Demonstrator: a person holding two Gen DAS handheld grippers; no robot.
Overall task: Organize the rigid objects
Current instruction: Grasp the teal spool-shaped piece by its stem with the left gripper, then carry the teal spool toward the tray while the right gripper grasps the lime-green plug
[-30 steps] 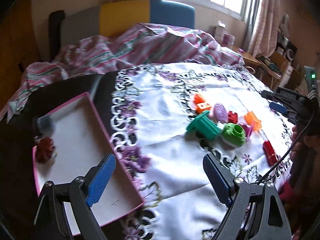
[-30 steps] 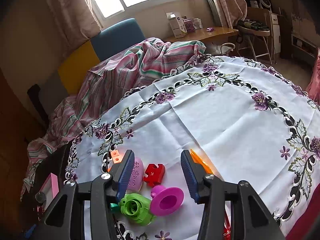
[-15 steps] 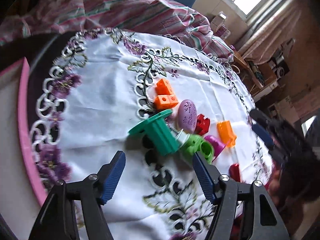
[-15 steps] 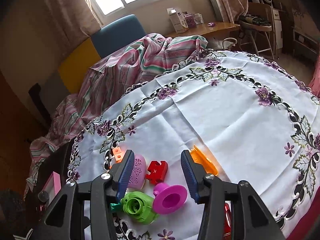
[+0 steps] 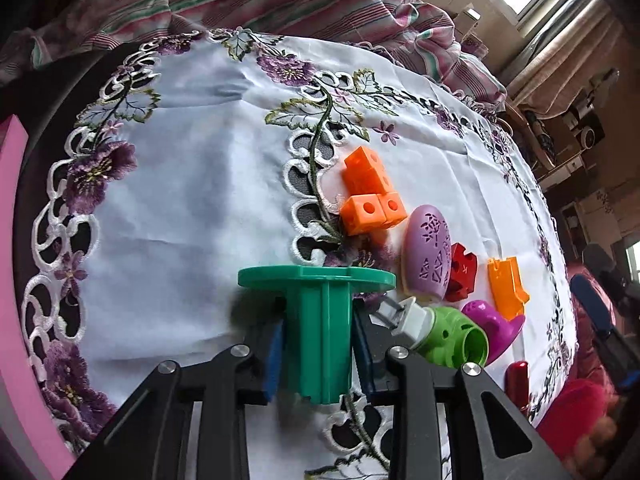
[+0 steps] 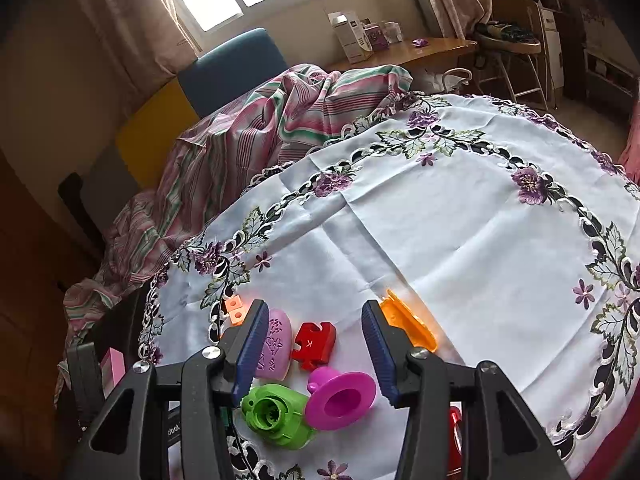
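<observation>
My left gripper (image 5: pixel 318 350) is shut on the stem of a green flanged plastic piece (image 5: pixel 316 320) on the tablecloth. Beside it lie orange cubes (image 5: pixel 370 196), a purple oval shell (image 5: pixel 427 252), a red puzzle piece (image 5: pixel 462 272), an orange flat piece (image 5: pixel 506 286), a lime green cap piece (image 5: pixel 452 334), a magenta funnel (image 5: pixel 494 330) and a red cylinder (image 5: pixel 516 380). My right gripper (image 6: pixel 314 350) is open and empty above the red puzzle piece (image 6: pixel 314 340), with the purple shell (image 6: pixel 274 344), lime piece (image 6: pixel 276 416), magenta funnel (image 6: pixel 340 398) and orange piece (image 6: pixel 408 322) around it.
A pink-rimmed tray (image 5: pixel 12 240) lies at the far left, off the cloth. The white embroidered tablecloth (image 6: pixel 460 220) covers the round table. A striped cloth (image 6: pixel 260 132) is draped over chairs behind. A wooden desk (image 6: pixel 408 50) with boxes stands at the back.
My left gripper has moved from over the tray to the toy pile and shut on the green flanged piece. The right gripper has stayed nearly still and open.
</observation>
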